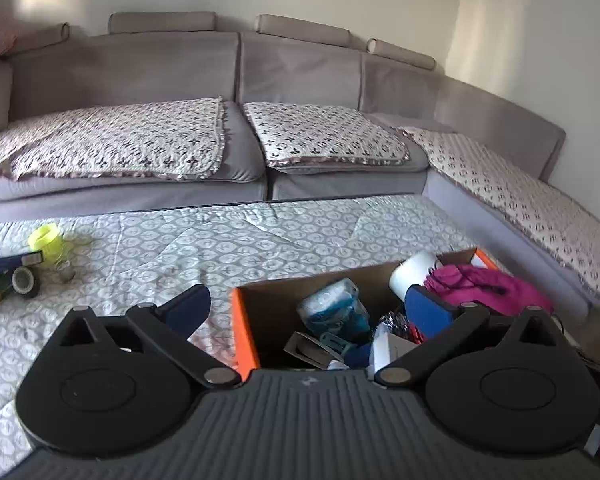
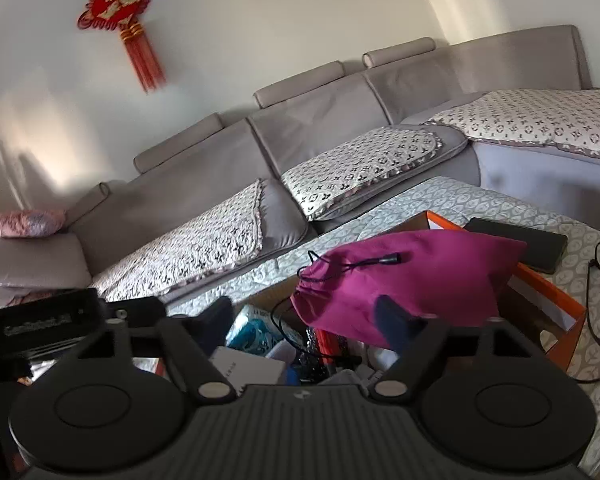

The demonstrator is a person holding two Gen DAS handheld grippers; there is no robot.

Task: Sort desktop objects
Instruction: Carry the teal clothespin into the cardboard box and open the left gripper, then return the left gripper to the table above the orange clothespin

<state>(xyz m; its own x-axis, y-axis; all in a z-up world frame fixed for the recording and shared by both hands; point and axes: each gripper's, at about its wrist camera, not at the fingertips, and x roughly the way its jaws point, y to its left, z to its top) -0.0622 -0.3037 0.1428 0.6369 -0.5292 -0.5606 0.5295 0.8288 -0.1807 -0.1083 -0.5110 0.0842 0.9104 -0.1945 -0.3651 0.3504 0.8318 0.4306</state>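
Orange-walled cardboard box [image 1: 242, 332] sat on the leaf-patterned grey cloth [image 1: 260, 236] w/ a magenta drawstring fabric pouch [image 2: 412, 280] lying across its top, plus a white roll [image 1: 414, 276] and a blue-and-white packet [image 1: 334, 310] inside. Left gripper [image 1: 308, 308] hung over the box, jaws wide apart, nothing between them; right gripper [image 2: 308, 320] likewise spread, empty, just short of the pouch. Looked like a drop-off step just finished. Next probably: swing left to the leftover bits, e.g. the yellow-green plastic ring [image 1: 44, 238] and dark tape roll [image 1: 23, 280], well apart from the box.
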